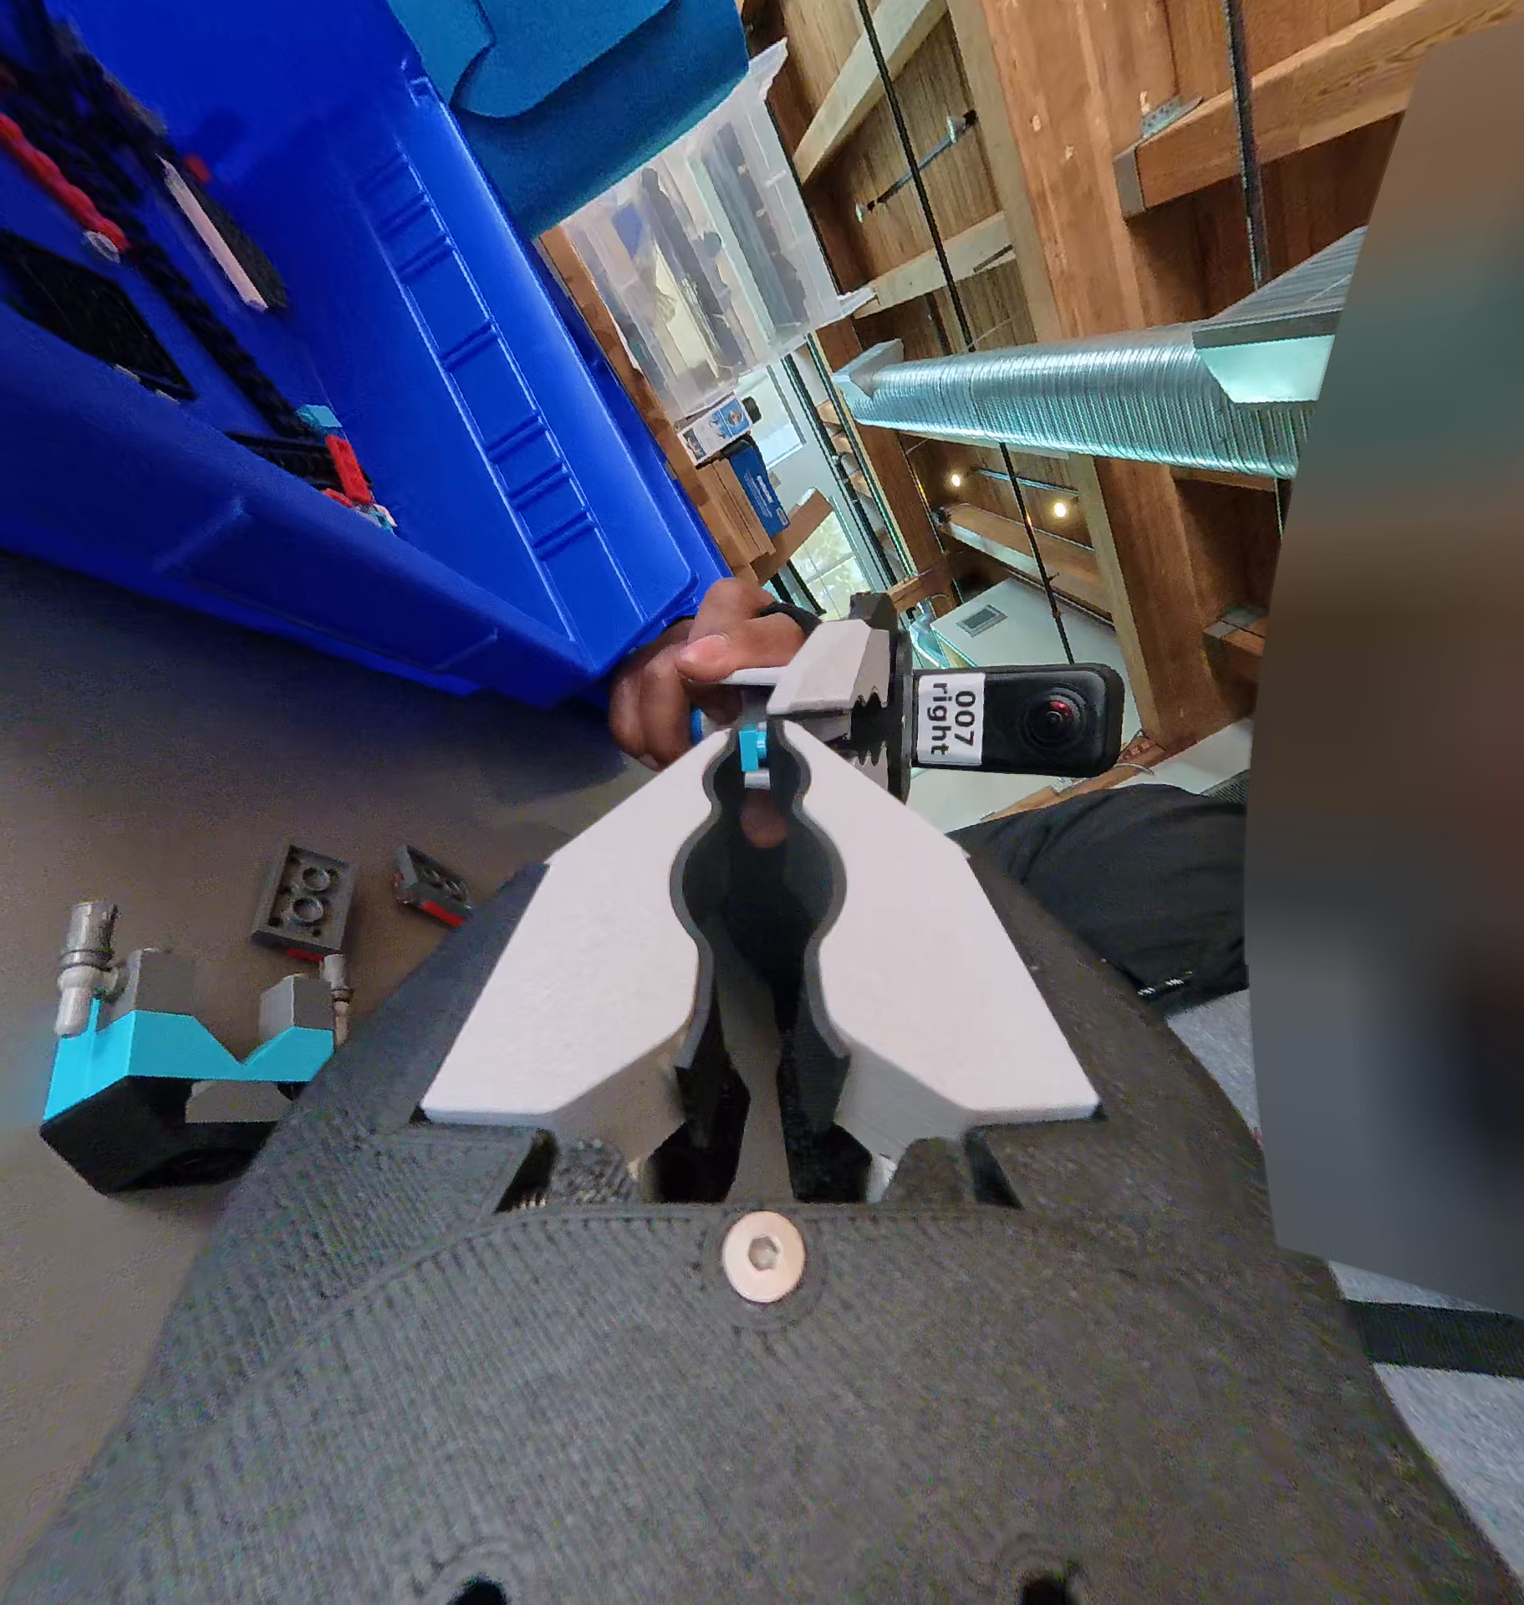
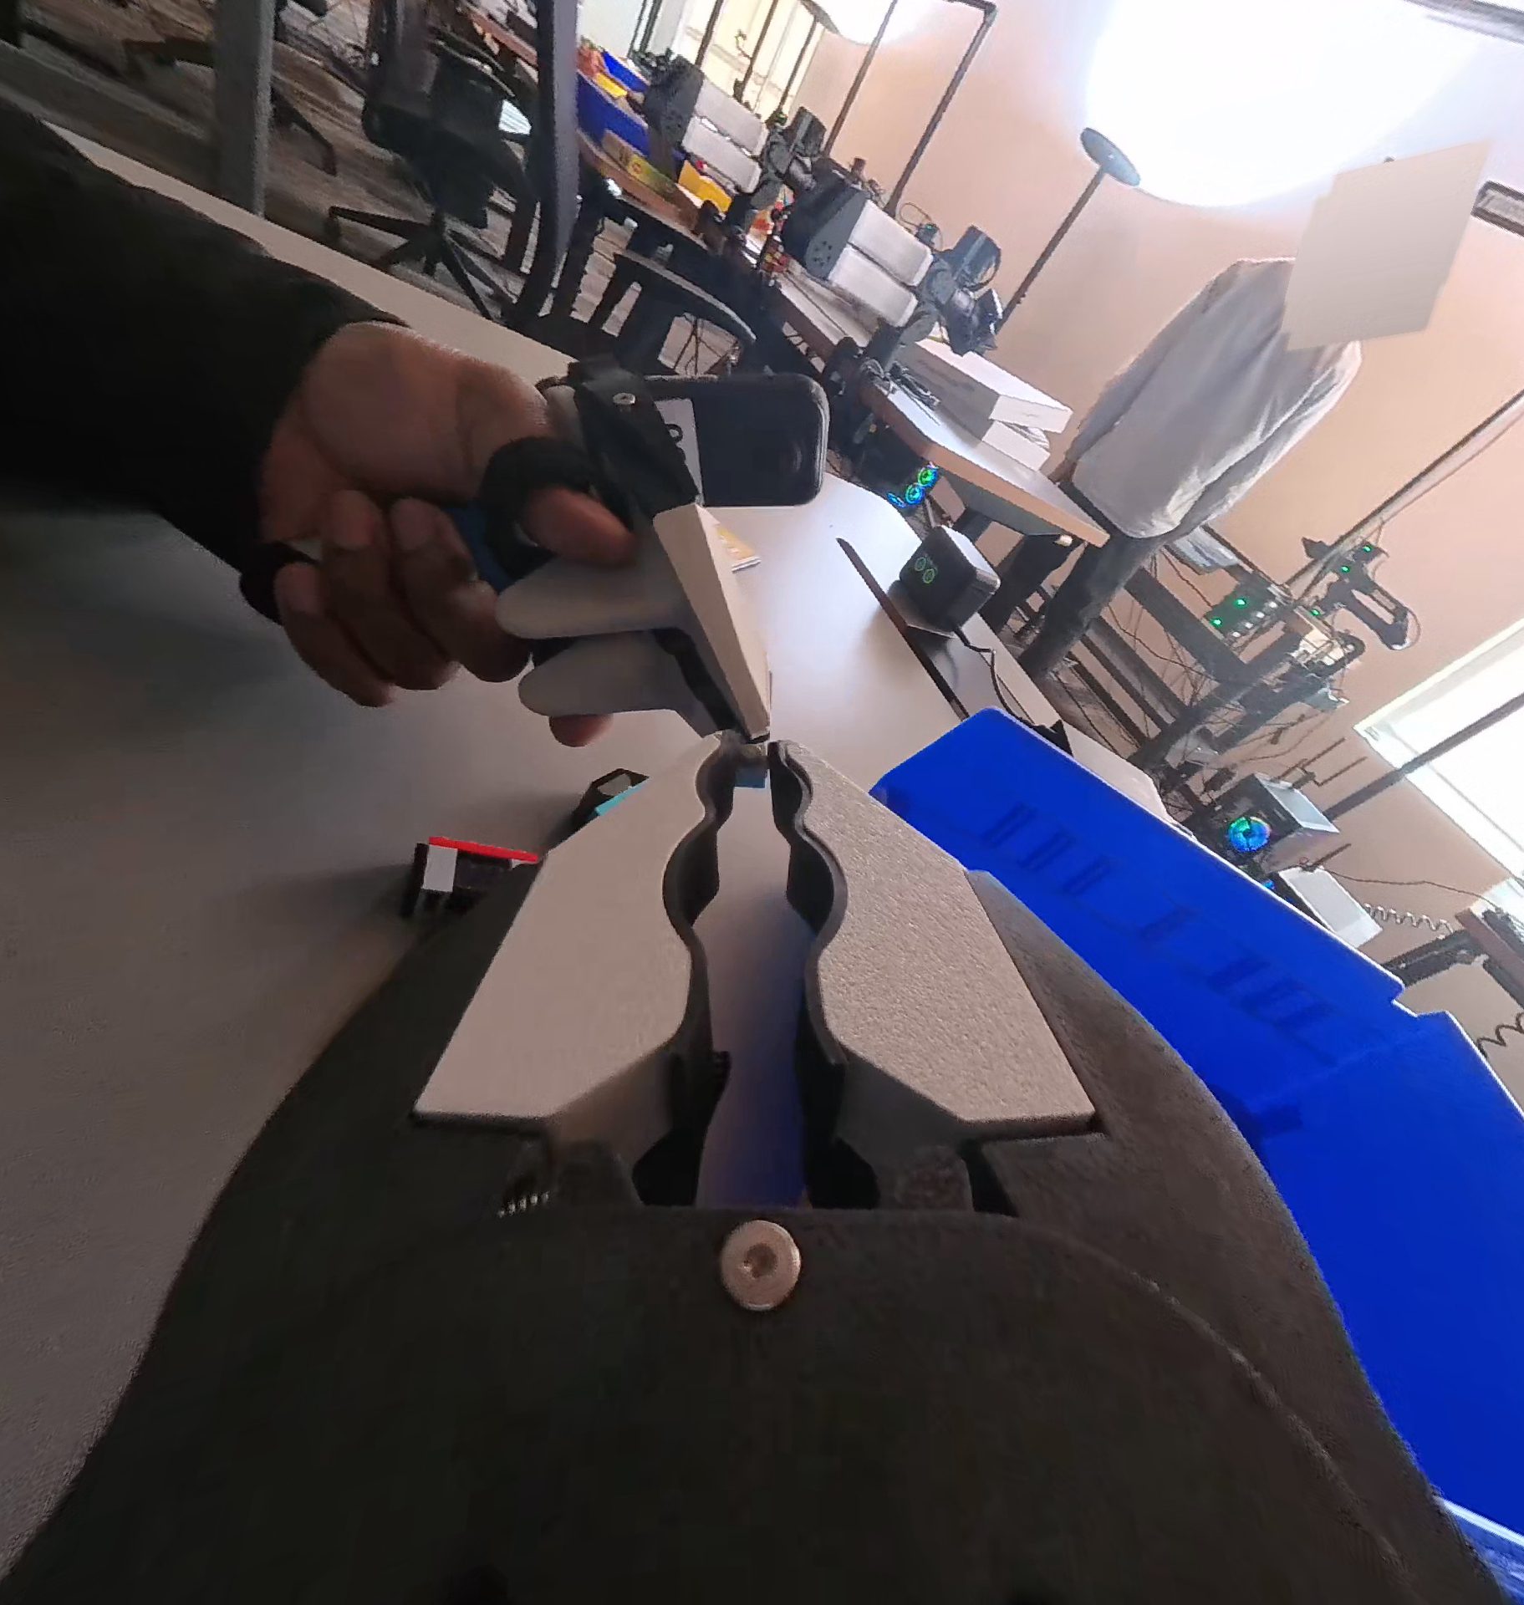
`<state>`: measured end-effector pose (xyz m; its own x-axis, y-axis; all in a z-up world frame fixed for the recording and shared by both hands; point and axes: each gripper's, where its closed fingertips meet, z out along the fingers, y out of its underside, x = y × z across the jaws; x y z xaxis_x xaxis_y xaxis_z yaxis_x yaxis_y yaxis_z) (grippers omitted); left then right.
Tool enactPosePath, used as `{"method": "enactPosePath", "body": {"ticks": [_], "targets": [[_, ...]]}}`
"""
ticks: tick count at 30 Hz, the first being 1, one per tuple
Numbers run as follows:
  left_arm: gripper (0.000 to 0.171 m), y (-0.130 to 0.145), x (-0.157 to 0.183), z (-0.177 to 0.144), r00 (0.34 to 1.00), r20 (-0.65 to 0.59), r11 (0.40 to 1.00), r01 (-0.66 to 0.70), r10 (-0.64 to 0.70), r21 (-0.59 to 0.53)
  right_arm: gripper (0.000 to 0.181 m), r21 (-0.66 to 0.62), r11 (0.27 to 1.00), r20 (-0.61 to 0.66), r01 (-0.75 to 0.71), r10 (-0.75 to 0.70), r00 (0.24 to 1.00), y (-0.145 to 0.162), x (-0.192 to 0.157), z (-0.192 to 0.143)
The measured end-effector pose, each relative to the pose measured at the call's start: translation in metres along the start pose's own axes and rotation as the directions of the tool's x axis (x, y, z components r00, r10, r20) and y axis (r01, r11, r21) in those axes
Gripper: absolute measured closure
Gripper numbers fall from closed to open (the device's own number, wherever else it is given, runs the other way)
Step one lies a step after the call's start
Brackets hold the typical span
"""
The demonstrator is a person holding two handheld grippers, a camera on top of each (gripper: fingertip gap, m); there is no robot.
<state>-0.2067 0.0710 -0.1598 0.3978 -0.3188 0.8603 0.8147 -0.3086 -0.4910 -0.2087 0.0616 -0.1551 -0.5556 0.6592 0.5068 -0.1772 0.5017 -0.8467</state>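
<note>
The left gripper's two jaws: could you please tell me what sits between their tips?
A small cyan brick is pinched there, seen in the left wrist view; the right gripper meets it.

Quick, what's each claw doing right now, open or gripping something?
Left gripper: shut on a small blue brick.
Right gripper: tips at the same blue brick; grip cannot be told.

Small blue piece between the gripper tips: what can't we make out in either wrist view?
- Small blue piece: shape and full extent hidden by the fingertips of both the left gripper and right gripper; too small in the right wrist view.
- Which gripper actually bears it: cannot tell.
- Blue bin: contents blurred, cut off by the left wrist view's edge.
- Grey and red bricks: partly hidden behind the right gripper.
</note>
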Motion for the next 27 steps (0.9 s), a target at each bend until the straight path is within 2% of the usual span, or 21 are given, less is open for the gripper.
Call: {"method": "enactPosePath", "body": {"ticks": [11, 15, 27], "targets": [[0.166, 0.002, 0.0011, 0.0003, 1.0, -0.014, 1.0, 0.015, -0.016, -0.015, 0.165, 0.001, 1.0, 0.043, -0.005, 0.005, 0.999, 0.0, -0.0045, -0.0012], [0.166, 0.003, 0.0023, 0.0006, 1.0, -0.017, 1.0, 0.012, -0.013, -0.023, 0.173, -0.008, 1.0, 0.033, -0.001, 0.001, 0.999, 0.0013, -0.0033, -0.0007], [0.166, -0.0022, -0.0002, -0.0043, 1.0, -0.008, 1.0, 0.025, -0.025, -0.015, 0.173, -0.019, 1.0, 0.014, -0.018, 0.018, 1.0, 0.0025, -0.0023, 0.002]]}}
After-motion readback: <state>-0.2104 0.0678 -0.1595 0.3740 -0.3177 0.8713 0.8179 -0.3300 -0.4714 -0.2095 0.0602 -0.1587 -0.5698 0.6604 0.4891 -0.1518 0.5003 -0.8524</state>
